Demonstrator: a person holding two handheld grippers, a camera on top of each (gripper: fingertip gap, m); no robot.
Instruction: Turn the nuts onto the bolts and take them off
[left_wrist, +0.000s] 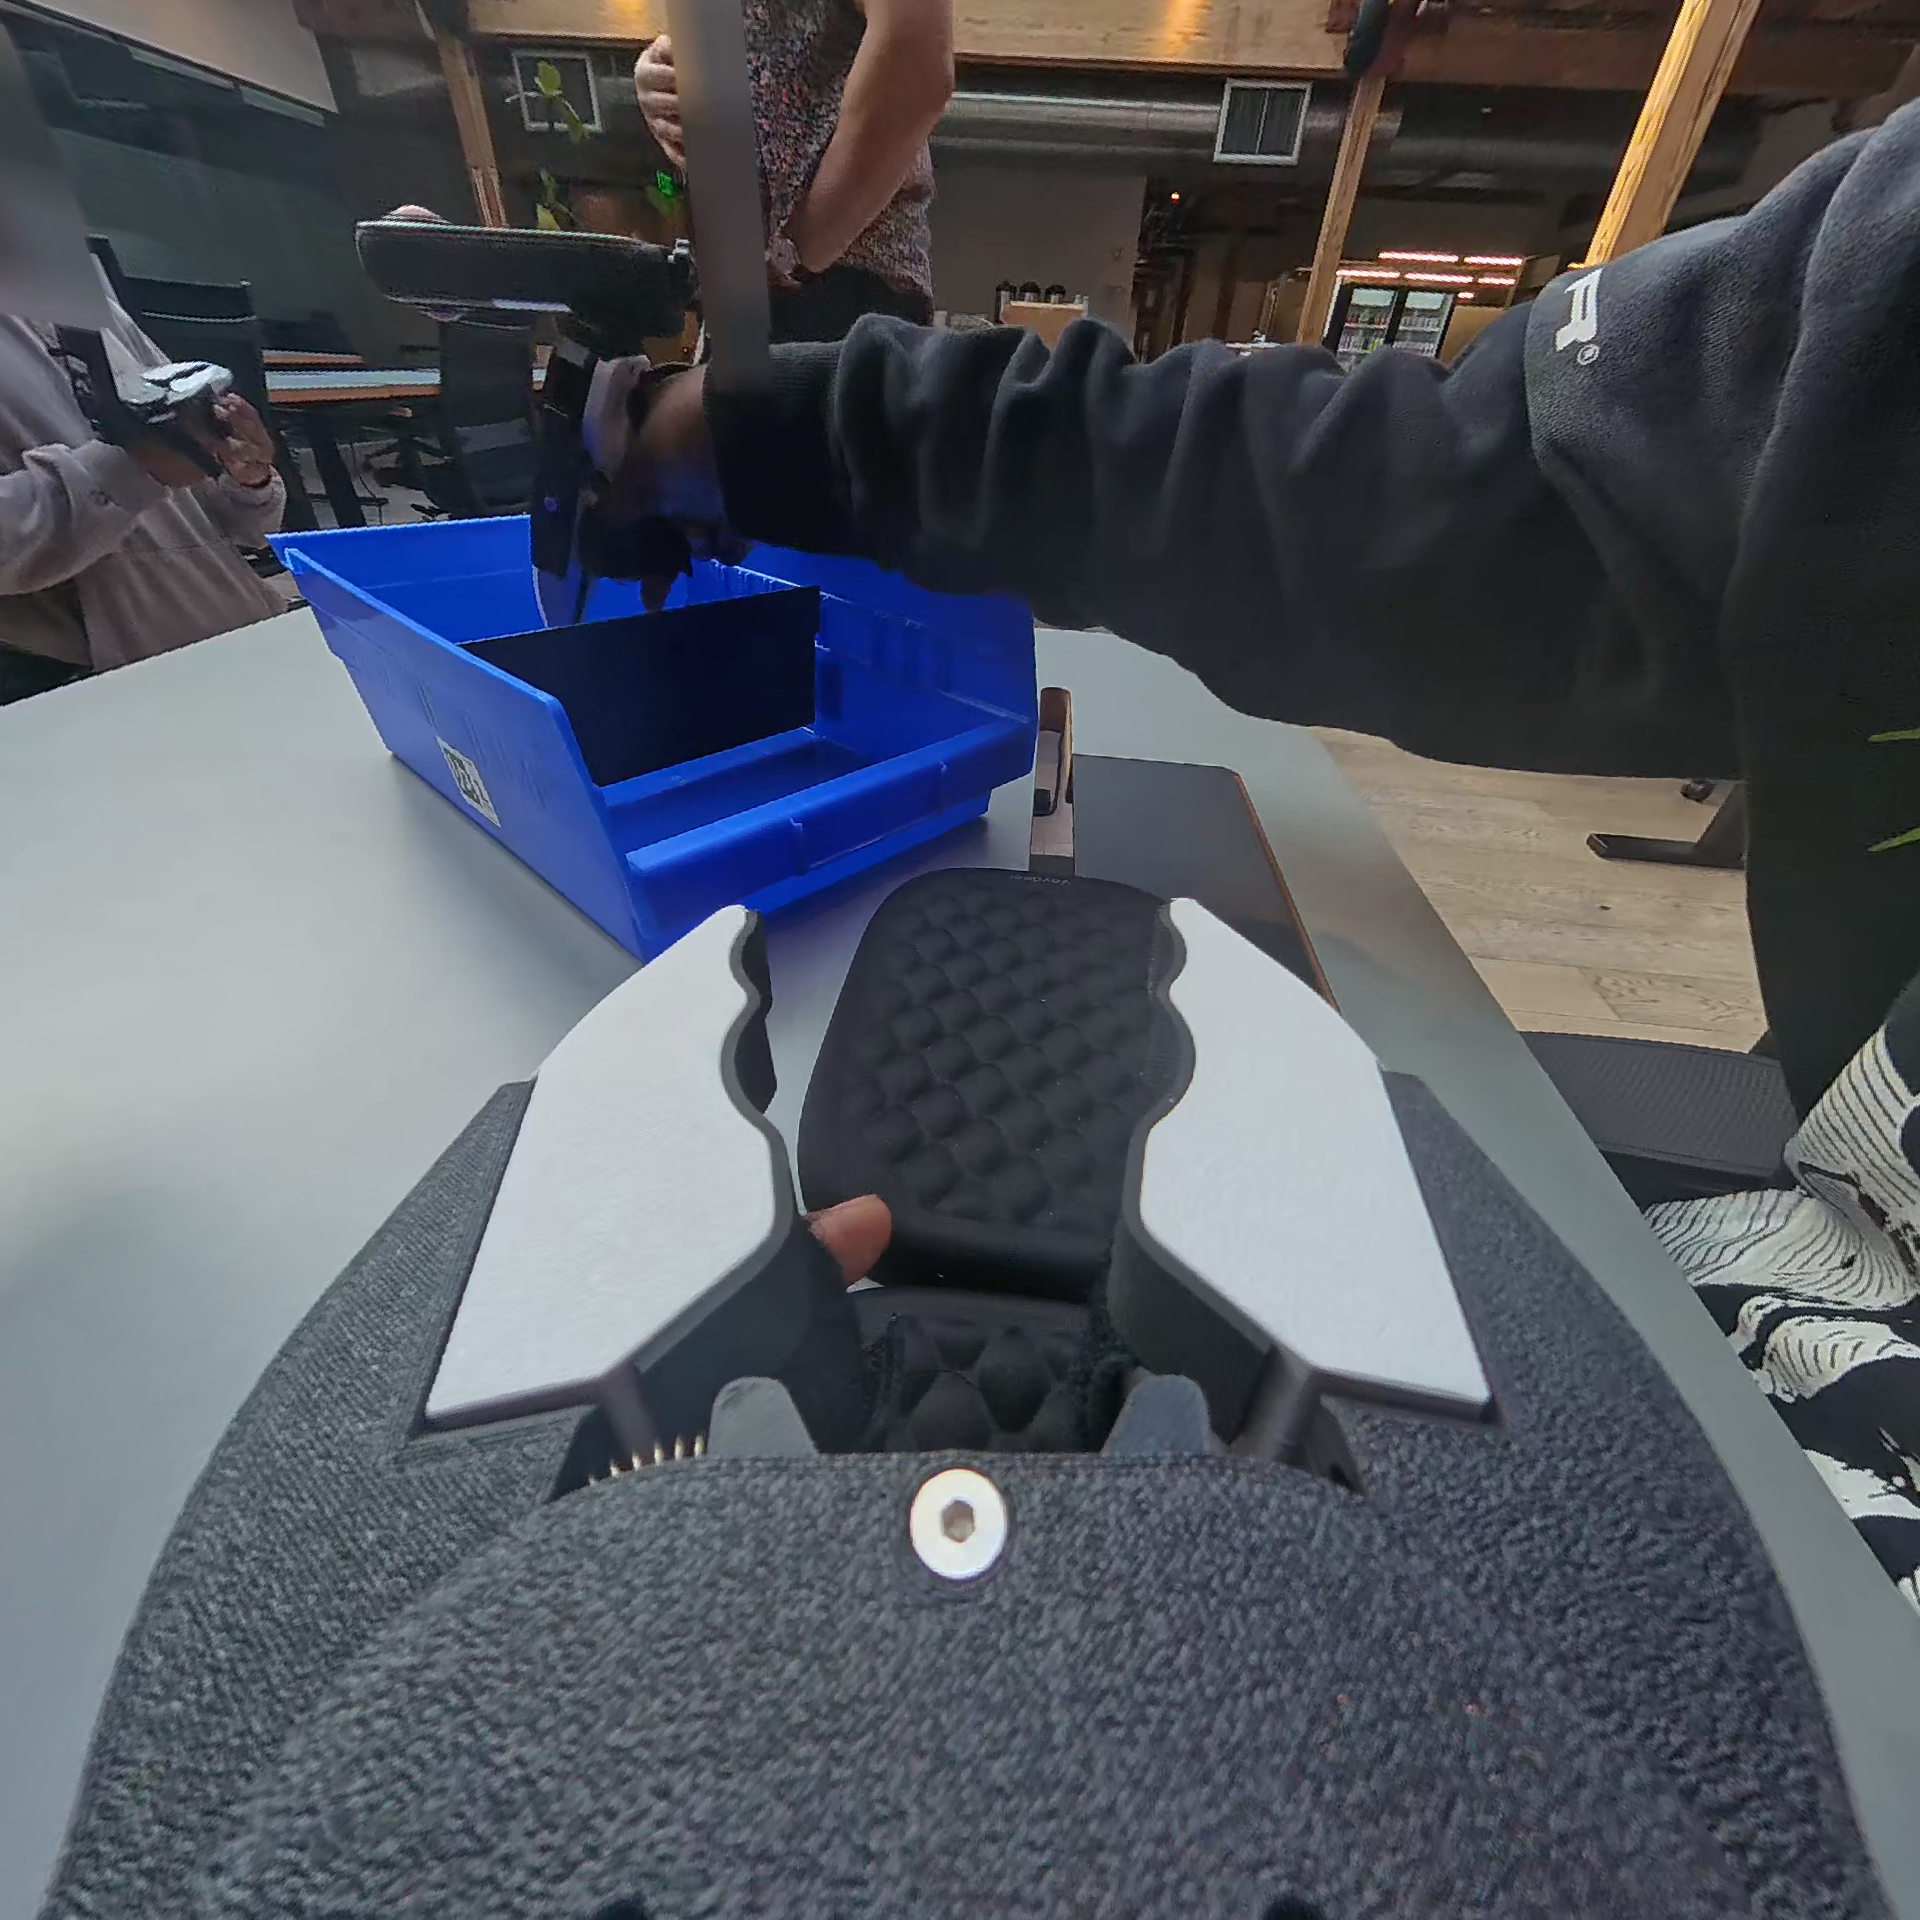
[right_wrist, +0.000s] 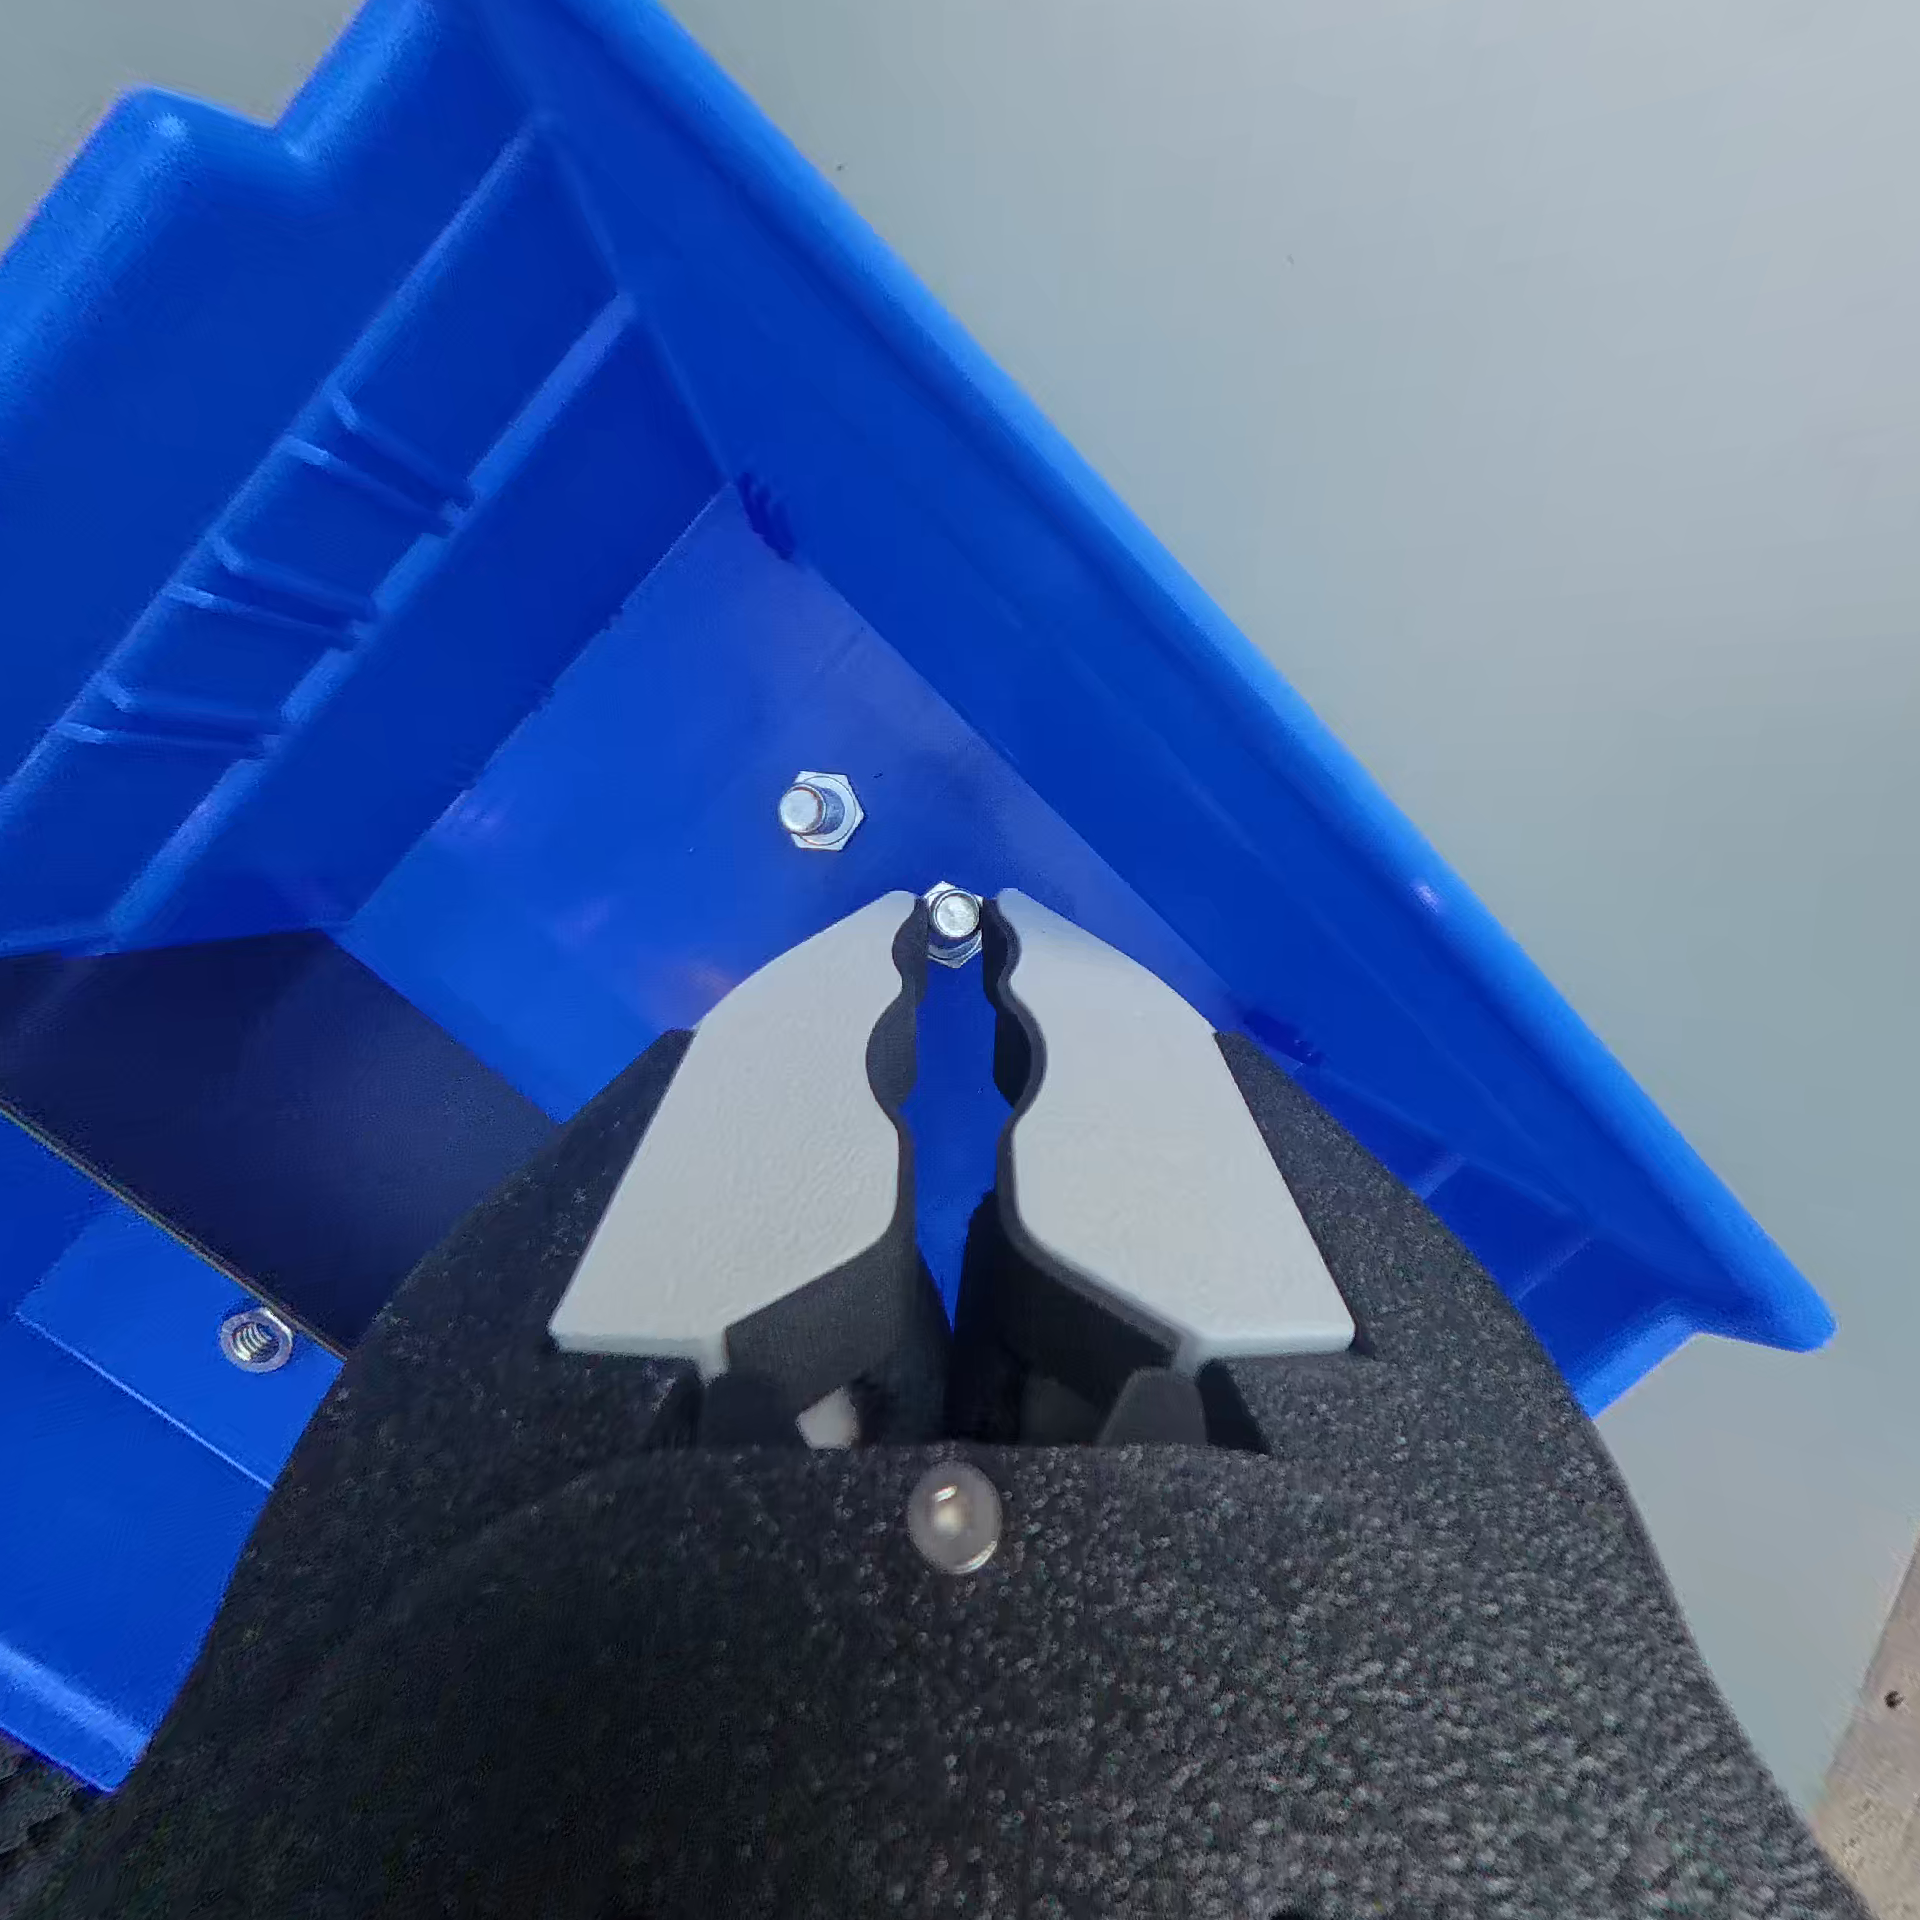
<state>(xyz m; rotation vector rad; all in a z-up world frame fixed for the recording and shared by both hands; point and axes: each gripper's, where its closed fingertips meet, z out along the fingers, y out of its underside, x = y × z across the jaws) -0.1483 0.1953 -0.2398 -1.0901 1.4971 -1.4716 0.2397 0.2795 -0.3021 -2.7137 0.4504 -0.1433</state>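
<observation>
My right gripper (right_wrist: 954, 914) is lowered into the blue plastic storage bin (right_wrist: 1143, 665), its two grey fingers (right_wrist: 769, 1122) drawn nearly together. The tips pinch a small silver bolt standing upright on the bin floor (right_wrist: 953, 914), with a silver hex nut (right_wrist: 954, 951) seated around its base. I read this as the gripper closed on the bolt's top, though whether the tips also bear on the nut I cannot tell.

Just beyond that one, a second silver bolt with its hex nut (right_wrist: 818, 810) stands upright on the same blue floor, apart from the fingers. A loose silver nut (right_wrist: 257, 1338) lies flat in the neighbouring compartment, on the other side of the dark divider panel (right_wrist: 208, 1060).

My left gripper (left_wrist: 961, 935) is held away from the bin, over the grey tabletop (left_wrist: 208, 987). Its grey fingers (left_wrist: 623, 1164) stand wide apart and hold nothing. Between and beneath them lies a black quilted pad (left_wrist: 987, 1060), which sits on the table just beside the bin's near corner.

From the left view, the blue bin (left_wrist: 499, 727) rests on the table, and the operator's black sleeve (left_wrist: 1195, 520) reaches across to it, carrying the right gripper (left_wrist: 582, 520) down into the far compartment behind the divider (left_wrist: 665, 675). Two other people stand beyond the table.
</observation>
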